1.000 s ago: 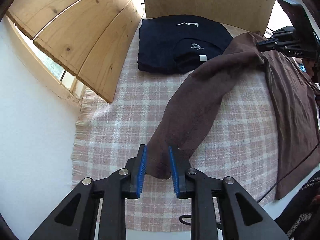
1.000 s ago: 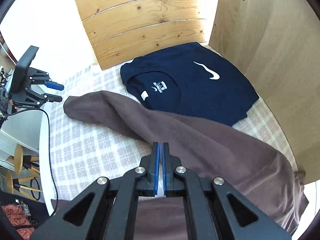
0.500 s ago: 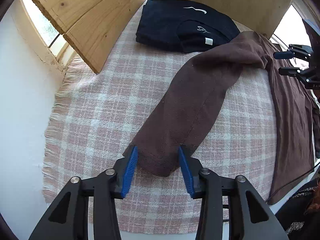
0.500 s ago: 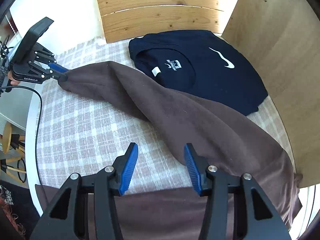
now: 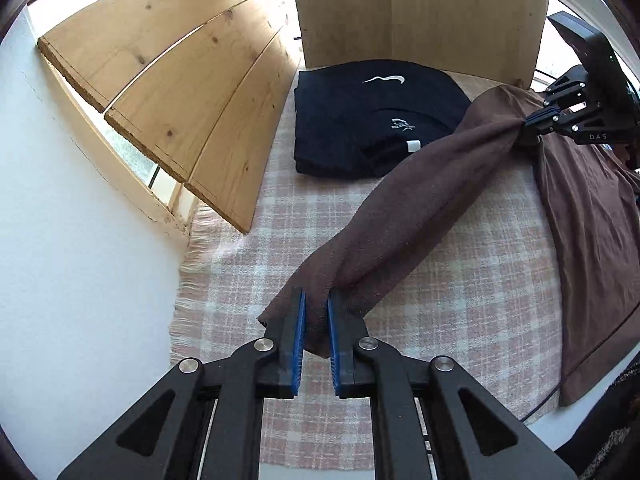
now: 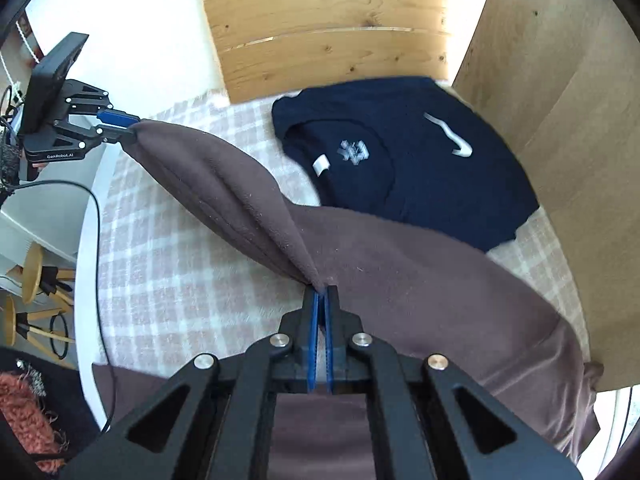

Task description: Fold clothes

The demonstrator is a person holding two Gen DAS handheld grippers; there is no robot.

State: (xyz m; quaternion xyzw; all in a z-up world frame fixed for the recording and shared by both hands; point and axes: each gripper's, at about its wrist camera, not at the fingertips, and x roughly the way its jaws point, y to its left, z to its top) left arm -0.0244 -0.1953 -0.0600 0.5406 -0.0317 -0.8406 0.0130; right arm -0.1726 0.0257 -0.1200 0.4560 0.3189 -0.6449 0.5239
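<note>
A brown long-sleeved garment [image 5: 592,216] lies over a pink checked cloth [image 5: 472,296]. My left gripper [image 5: 316,312] is shut on the cuff end of its sleeve [image 5: 400,224] and holds it lifted. My right gripper [image 6: 320,296] is shut on the sleeve near the shoulder, with the fabric bunched in a ridge. The sleeve [image 6: 216,184] hangs stretched between the two grippers. The right gripper also shows in the left wrist view [image 5: 532,120], and the left gripper in the right wrist view [image 6: 124,128]. The garment's body [image 6: 460,304] lies flat.
A folded navy shirt [image 5: 372,120] with a white swoosh lies at the back of the cloth, also in the right wrist view [image 6: 404,152]. Wooden boards [image 5: 180,92] and a plywood panel [image 5: 420,12] stand behind. A black cable [image 6: 96,240] runs along the table edge [image 6: 90,216].
Half a second ago both grippers were open around the brown garment. Now both have shut on the sleeve and lifted it, so it hangs taut between them.
</note>
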